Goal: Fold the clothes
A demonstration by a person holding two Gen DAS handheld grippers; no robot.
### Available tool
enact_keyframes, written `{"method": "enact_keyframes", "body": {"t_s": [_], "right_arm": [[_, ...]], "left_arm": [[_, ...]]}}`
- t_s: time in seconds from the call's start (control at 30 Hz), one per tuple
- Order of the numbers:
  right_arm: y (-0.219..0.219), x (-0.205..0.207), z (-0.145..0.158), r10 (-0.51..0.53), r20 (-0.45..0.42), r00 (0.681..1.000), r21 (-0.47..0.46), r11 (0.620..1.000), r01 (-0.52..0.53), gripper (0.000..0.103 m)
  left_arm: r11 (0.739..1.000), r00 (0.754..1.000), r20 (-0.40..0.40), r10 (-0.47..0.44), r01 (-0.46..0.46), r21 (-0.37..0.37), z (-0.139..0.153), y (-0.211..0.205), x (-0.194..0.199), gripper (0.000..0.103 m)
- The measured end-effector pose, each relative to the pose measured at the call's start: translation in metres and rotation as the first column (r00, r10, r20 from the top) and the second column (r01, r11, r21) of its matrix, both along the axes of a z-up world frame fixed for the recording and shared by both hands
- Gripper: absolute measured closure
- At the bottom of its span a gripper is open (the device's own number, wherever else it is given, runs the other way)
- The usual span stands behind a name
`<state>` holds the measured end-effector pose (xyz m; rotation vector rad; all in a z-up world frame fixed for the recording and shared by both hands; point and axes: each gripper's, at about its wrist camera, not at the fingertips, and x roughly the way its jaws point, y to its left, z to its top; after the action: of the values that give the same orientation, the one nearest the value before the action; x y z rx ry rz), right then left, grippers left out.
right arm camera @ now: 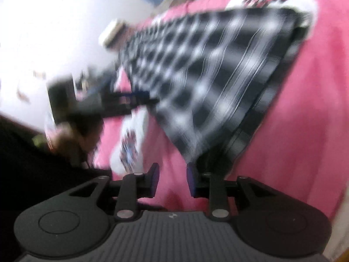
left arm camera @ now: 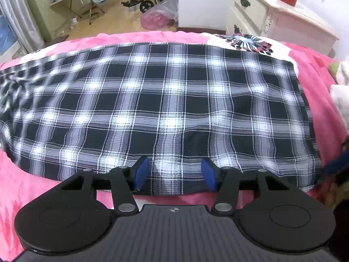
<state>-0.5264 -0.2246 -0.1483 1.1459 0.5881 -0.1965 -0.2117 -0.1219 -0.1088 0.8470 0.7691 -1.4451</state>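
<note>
Left wrist view: the black-and-white plaid garment (left arm camera: 165, 107) lies spread nearly flat on a pink bedspread (left arm camera: 43, 187), its near hem running across the 6 o'clock edge of the cloth, right at the tips of the left gripper (left arm camera: 175, 175); the jaws stand apart with the hem lying in the gap between the blue pads (left arm camera: 142, 172), and neither pad appears to press the fabric, so nothing is held yet. The likely slip here is a shallow bite: closing on only the top layer of the hem, or on the bedspread beneath, would drag the bedding up with the fold or leave a layer behind. At 1 o'clock stands a white dresser (left arm camera: 268, 19) with its drawers closed, contents unseen; at 12 o'clock a translucent plastic bag (left arm camera: 160, 14) on the floor holds something pink that cannot be identified. Right wrist view: heavily blurred, it shows the right gripper (right arm camera: 172, 179) with its jaws apart over bare pink bedspread, the nearest corner of the plaid garment hanging just beyond the tips toward 12 o'clock and nothing between the pads. Judged from this, the risk is mismatch, as a grab made in motion could miss the corner or catch it crookedly, skewing the fold against the side the left gripper handles, which shows at 9 o'clock at the garment's other edge
</note>
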Motion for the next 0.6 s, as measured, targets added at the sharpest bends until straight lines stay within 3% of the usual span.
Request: {"method": "enact_keyframes", "body": {"t_s": [0.2,0.47,0.57,0.6], "right_arm": [[-0.017,-0.013,-0.024,-0.153,-0.068,0.986,0.085,0.984,0.158,0.067],[-0.014,-0.011,-0.040,-0.181,-0.047,0.982,0.151,0.971,0.186,0.068],[-0.009,-0.008,-0.035,-0.159,-0.049,0.986,0.113,0.980,0.164,0.077],[-0.007,-0.006,-0.034,-0.148,-0.056,0.987,0.103,0.983,0.153,0.087]], "left_arm": [[1.000,1.000,0.007,-0.003,0.003,-0.001,-0.001,0.001,0.001,0.050],[1.000,1.000,0.004,0.010,-0.010,0.004,-0.002,0.000,0.002,0.050],[1.000,1.000,0.003,0.015,-0.015,0.005,-0.002,-0.001,0.003,0.050],[1.000,1.000,0.002,0.017,-0.017,0.006,-0.003,-0.001,0.003,0.050]]}}
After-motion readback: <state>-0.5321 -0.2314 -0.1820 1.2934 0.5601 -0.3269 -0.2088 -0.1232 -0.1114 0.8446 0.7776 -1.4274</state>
